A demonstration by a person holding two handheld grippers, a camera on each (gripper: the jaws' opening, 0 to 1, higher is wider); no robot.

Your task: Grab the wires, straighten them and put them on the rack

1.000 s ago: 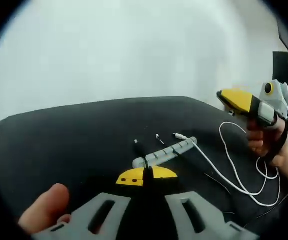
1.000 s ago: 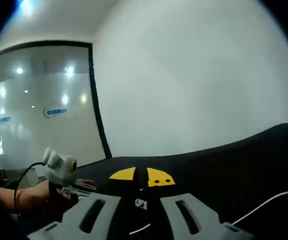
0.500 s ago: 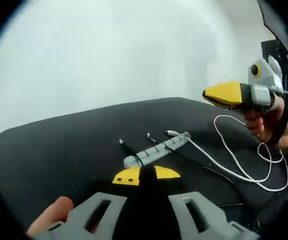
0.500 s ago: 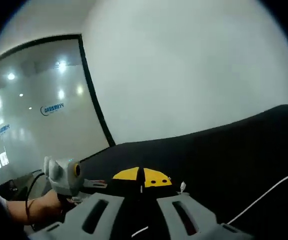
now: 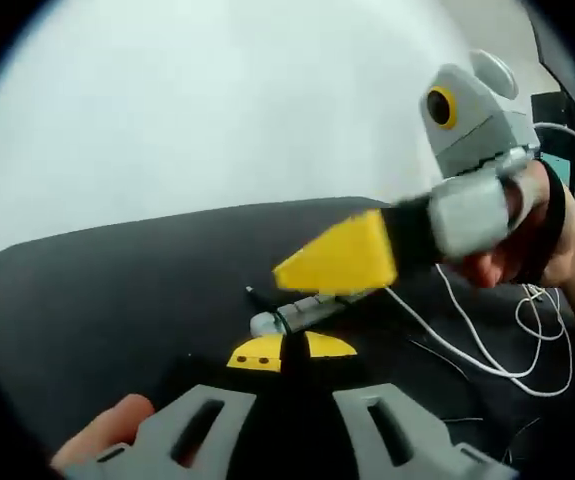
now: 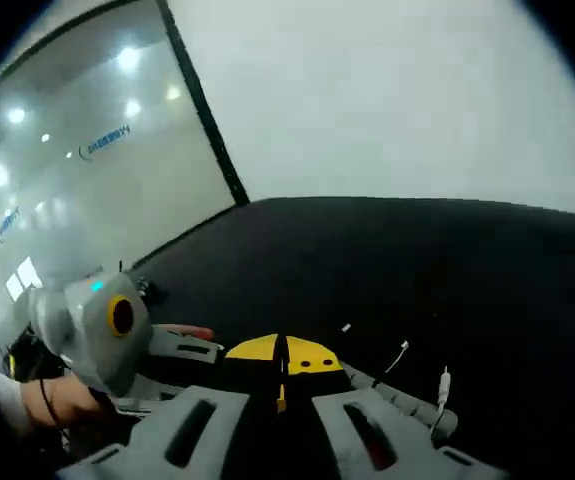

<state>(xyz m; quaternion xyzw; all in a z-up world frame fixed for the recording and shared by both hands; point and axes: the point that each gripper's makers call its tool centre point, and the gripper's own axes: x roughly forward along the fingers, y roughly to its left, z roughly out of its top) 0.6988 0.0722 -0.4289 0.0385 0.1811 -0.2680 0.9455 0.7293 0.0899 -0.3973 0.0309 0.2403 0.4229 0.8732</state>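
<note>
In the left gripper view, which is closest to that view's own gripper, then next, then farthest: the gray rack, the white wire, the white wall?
1. gray rack, just ahead of the jaws
2. white wire, off to the right on the table
3. white wall, beyond the table's far edge

Black tabletop (image 5: pixel 87 290), white wall (image 5: pixel 197 110), glass partition (image 6: pixel 77 150).

The table (image 5: pixel 87 290) is covered in a matt black, cloth-like surface. The rack (image 5: pixel 302 312) looks like smooth grey plastic, and the white wire (image 5: pixel 467 345) is seen as smooth and slightly glossy.
</note>
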